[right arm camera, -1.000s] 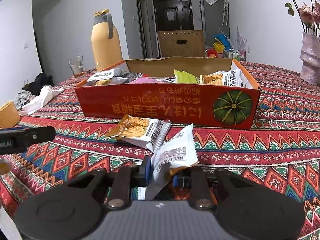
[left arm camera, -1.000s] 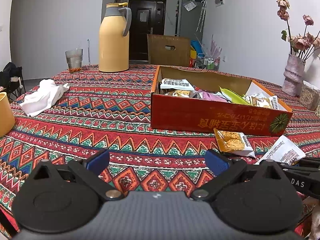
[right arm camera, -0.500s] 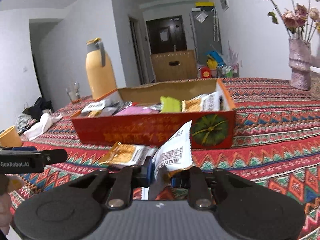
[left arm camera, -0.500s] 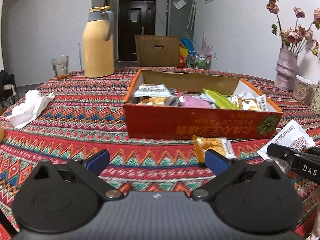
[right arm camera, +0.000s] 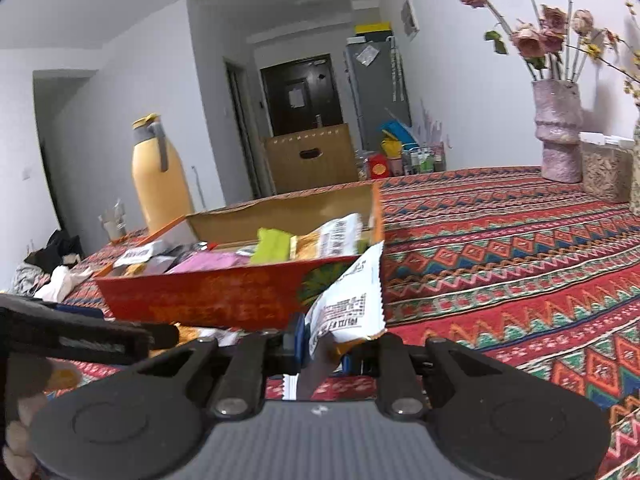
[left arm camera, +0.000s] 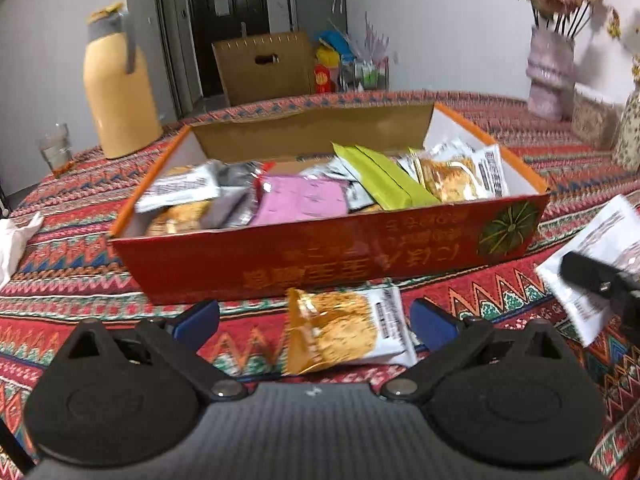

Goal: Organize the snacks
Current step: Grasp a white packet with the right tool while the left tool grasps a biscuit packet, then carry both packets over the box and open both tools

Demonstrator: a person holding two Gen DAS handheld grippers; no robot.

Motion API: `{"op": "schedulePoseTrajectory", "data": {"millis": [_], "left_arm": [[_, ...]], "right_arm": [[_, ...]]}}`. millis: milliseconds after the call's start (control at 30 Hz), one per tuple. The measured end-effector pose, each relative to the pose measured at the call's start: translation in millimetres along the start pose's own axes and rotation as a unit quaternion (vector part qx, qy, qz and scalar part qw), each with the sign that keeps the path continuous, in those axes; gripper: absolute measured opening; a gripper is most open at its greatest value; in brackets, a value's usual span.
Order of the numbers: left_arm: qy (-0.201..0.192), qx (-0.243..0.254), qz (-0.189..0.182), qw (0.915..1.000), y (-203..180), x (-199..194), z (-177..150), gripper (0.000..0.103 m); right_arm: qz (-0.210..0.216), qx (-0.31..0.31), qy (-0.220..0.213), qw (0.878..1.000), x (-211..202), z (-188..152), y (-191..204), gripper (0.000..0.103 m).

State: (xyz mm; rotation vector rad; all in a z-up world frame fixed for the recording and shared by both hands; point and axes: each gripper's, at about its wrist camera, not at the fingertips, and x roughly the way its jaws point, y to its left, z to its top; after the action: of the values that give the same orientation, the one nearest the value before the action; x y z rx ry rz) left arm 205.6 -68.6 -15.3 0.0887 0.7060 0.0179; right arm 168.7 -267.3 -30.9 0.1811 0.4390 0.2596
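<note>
A red cardboard box [left arm camera: 320, 256] [right arm camera: 208, 300] holds several snack packets. On the patterned cloth just in front of it lies an orange-and-white cracker packet [left arm camera: 344, 330]. My left gripper [left arm camera: 316, 322] stands open with that packet between its blue fingertips, not pressed. My right gripper [right arm camera: 322, 346] is shut on a white snack packet [right arm camera: 352, 296], lifted off the table near the box's right front corner. The same white packet [left arm camera: 596, 256] shows at the right edge of the left wrist view.
A yellow thermos [left arm camera: 118, 96] and a glass [left arm camera: 56, 152] stand at the far left, a white cloth [left arm camera: 12, 240] at the left edge. A pink vase [right arm camera: 558, 132] with dried flowers and a patterned container [right arm camera: 604, 176] stand at the far right.
My left gripper has slid right and closer, bringing the cracker packet between its open fingers. My right gripper has lifted the white packet and swung toward the box's right end.
</note>
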Motion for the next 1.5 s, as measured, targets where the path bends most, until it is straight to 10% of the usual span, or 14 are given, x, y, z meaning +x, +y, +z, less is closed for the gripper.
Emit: {"op": "schedulePoseTrajectory", "data": {"millis": [367, 533, 800, 1500], "left_arm": [[0.057, -0.031, 0.028, 0.9975, -18, 36, 3, 0.102], [0.051, -0.051, -0.001, 0.9974, -15, 30, 3, 0.069], [0.035, -0.036, -0.018, 0.9986, -14, 16, -3, 0.051], [-0.102, -0.032, -0.027, 0.9939, 11, -52, 31, 0.050]], "right_arm": [[-0.003, 0.020, -0.006, 1.000, 8, 3, -20, 0.017], [-0.001, 0.022, -0.004, 1.000, 9, 1, -21, 0.017], [-0.005, 0.019, -0.006, 1.000, 5, 2, -17, 0.017], [0.023, -0.024, -0.040, 0.999, 6, 38, 28, 0.017]]}}
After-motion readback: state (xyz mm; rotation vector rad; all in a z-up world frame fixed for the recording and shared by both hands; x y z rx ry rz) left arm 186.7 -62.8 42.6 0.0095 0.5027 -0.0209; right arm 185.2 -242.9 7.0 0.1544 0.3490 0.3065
